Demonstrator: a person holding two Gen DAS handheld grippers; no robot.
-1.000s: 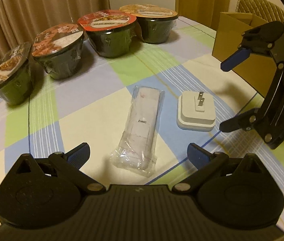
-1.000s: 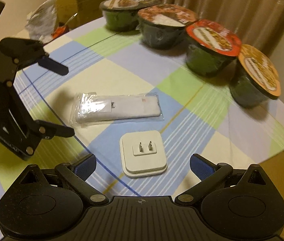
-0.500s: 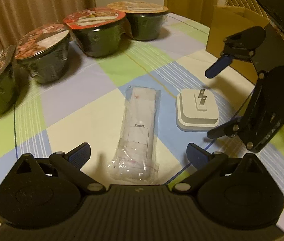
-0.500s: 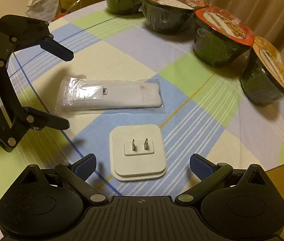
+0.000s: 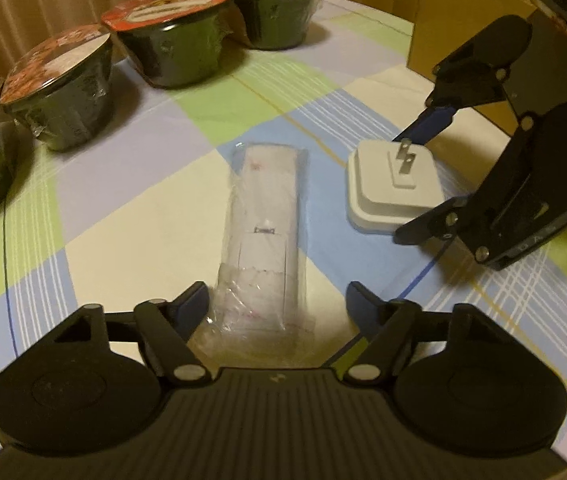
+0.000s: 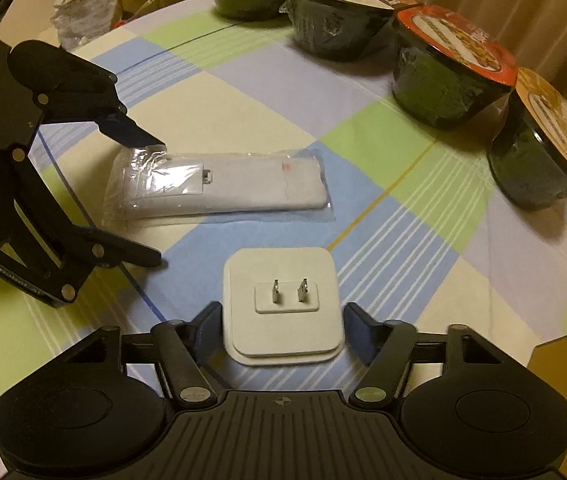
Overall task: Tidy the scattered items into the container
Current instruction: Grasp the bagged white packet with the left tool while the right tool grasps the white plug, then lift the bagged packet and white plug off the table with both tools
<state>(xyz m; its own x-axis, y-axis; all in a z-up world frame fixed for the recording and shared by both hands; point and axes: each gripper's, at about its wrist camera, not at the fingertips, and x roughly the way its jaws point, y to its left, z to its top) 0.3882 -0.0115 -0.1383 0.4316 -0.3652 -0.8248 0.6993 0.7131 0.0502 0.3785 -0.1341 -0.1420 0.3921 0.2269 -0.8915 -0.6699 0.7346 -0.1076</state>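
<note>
Both grippers have descended: left gripper (image 5: pixel 273 300) spread astride the bagged remote (image 5: pixel 263 232), right gripper (image 6: pixel 281 326) spread astride the plug adapter (image 6: pixel 281 304); both items flat on the tablecloth (image 6: pixel 243 100). Risk: slick wrapping slips when clamped; adapter's low edge escapes the fingertips.

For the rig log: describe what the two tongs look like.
Both the left tongs and right tongs are matte black plastic, with round hubs, a ribbed centre plate, silver pivot pins and blue finger pads. Faint white lettering marks their sides. No cables show.
</note>
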